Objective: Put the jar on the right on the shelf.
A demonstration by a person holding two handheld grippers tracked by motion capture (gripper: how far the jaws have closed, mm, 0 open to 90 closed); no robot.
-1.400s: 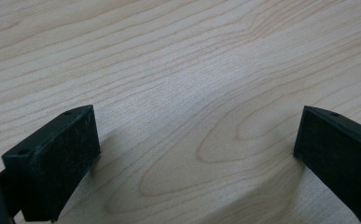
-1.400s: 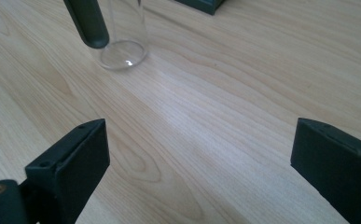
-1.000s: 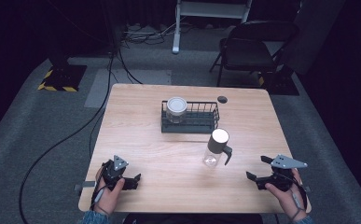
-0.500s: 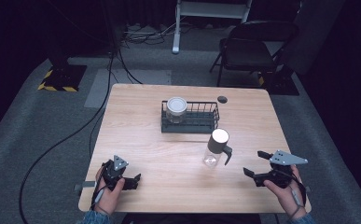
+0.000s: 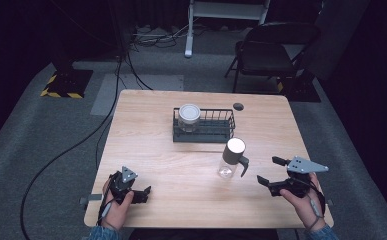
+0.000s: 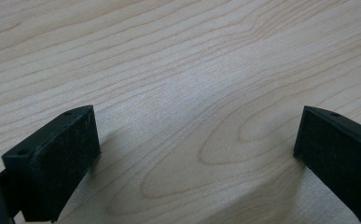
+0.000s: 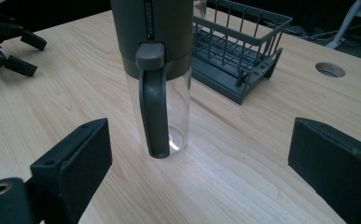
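Clear glass dispenser bottle [image 5: 230, 159] upright near-right on desk [image 5: 146, 135], close to wire rack [image 5: 204, 126] | right tool [image 5: 272, 172] spread, aimed at it | left tool [image 5: 141, 193] spread, empty | risk: jaw clips handle, bottle topples.

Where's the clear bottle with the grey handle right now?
In the high view the bottle stands upright on the table, right of centre, just in front of the wire basket and left of the open right gripper.
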